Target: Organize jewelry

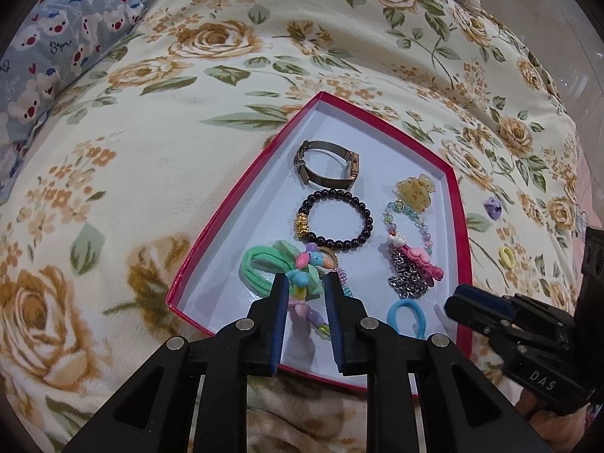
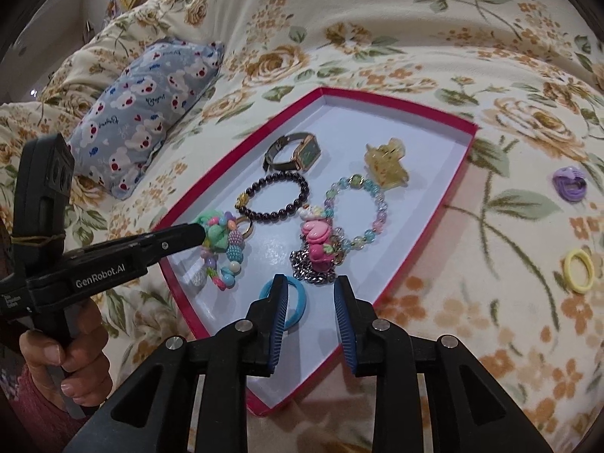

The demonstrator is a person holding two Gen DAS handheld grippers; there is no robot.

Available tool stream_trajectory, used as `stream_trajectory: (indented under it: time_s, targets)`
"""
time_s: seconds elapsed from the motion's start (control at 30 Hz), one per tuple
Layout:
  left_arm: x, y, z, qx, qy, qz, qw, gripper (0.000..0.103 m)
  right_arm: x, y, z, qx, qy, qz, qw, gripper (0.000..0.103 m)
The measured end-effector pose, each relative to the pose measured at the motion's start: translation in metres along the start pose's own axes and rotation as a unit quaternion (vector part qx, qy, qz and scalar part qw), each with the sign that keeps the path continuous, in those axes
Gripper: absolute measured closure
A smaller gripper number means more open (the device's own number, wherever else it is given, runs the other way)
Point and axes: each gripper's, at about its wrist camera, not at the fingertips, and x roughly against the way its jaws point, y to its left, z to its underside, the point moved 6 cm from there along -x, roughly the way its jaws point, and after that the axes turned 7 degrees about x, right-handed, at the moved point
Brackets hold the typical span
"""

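The red-rimmed tray (image 2: 445, 111) on the floral blanket (image 1: 151, 143) is the landmark. At its left near corner lies a green hair tie (image 1: 260, 270) tangled with a pastel beaded charm bracelet (image 2: 222, 260); the left gripper (image 1: 305, 287) hovers over this cluster with its jaws parted, gripping nothing. That bundle looks soft and light, but its loose beads would probably slip, so the fabric band seems the safer place to pinch.

Toward the tray's middle sit a watch (image 2: 292, 154), a dark beaded bracelet (image 2: 273, 196) and a blue hair tie (image 2: 288, 302); to their right, a pastel glass-bead bracelet (image 2: 356, 213), a pink charm on a metal chain (image 2: 317, 249) and an amber hair claw (image 2: 385, 164). The chain will likely drape and pour; the claw is stiff, maybe brittle.

The right gripper (image 2: 305, 290) is spread open over the tray's near edge, empty.

Right of the tray, still on the blanket, lie a purple hair tie (image 2: 570, 185) and a yellow hair tie (image 2: 577, 270): light, springy, best taken across the band.
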Motion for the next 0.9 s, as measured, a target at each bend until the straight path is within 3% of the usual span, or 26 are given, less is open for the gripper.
stream_trajectory:
  time_s: [0.17, 0.47, 0.7, 0.9]
  targets:
    - [0.015, -0.005, 0.002, -0.003, -0.020, 0.000, 0.9998, 0.064, 0.010, -0.006, -0.002, -0.014, -0.029, -0.001, 0.999, 0.071]
    - [0.039, 0.005, 0.015, 0.018, -0.043, -0.005, 0.9989, 0.030, 0.030, -0.008, -0.003, -0.032, -0.096, -0.010, 0.995, 0.044]
    - [0.053, 0.021, 0.022, 0.059, -0.044, 0.005, 0.9973, 0.017, 0.046, -0.003, -0.002, -0.036, -0.140, -0.033, 0.989, 0.025]
    - [0.062, 0.025, 0.032, 0.076, -0.047, 0.013, 0.9959, 0.011, 0.046, 0.003, 0.008, -0.040, -0.149, -0.046, 0.987, 0.020]
